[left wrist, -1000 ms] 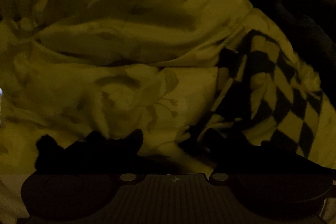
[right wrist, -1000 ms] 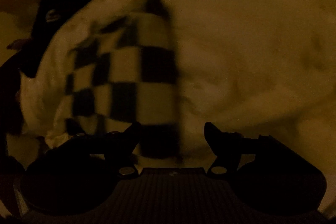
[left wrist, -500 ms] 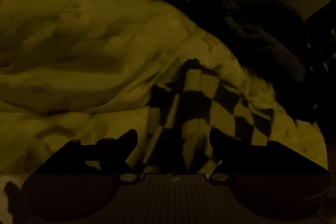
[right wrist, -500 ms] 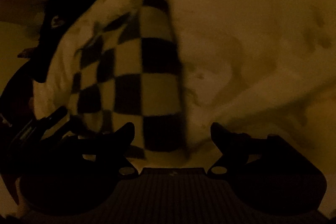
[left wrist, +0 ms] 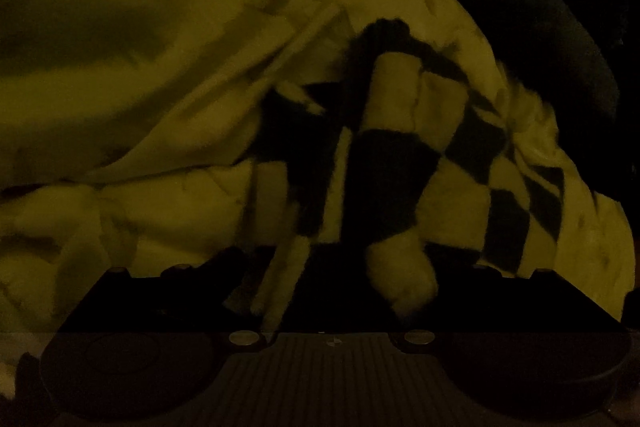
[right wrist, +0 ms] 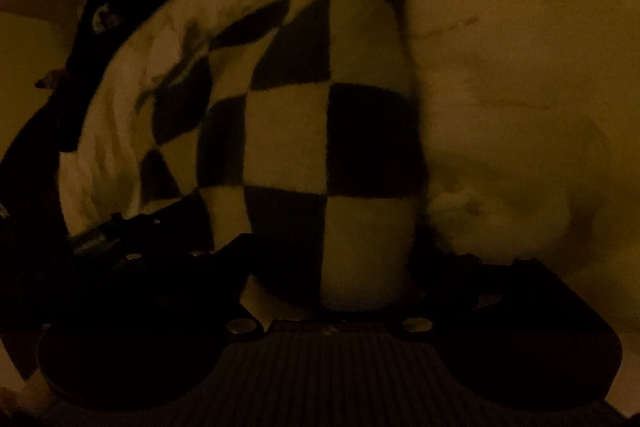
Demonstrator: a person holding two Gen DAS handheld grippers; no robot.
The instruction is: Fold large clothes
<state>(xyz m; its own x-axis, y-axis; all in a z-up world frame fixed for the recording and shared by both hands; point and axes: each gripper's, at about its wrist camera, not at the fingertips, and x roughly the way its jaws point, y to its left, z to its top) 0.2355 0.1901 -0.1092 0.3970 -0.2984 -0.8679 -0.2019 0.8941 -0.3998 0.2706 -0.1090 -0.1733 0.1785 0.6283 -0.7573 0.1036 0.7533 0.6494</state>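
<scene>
The light is very dim. A black-and-white checkered garment [left wrist: 400,163] lies crumpled on a pale bedcover [left wrist: 140,67]. In the left wrist view its folds reach down between the two dark fingers of my left gripper [left wrist: 332,267], which stand wide apart. In the right wrist view the checkered garment [right wrist: 328,147] bulges up and fills the gap between the fingers of my right gripper [right wrist: 332,267], also wide apart. The left gripper's body [right wrist: 120,231] shows at the left of that view, close beside the garment.
Dark clothes [left wrist: 540,27] are heaped beyond the garment at the upper right of the left wrist view and at the upper left of the right wrist view [right wrist: 100,7]. The pale bedcover [right wrist: 520,67] spreads to the right.
Both grippers have moved in toward the checkered garment, which now fills the gap between each pair of fingers. The left gripper has come into the right wrist view.
</scene>
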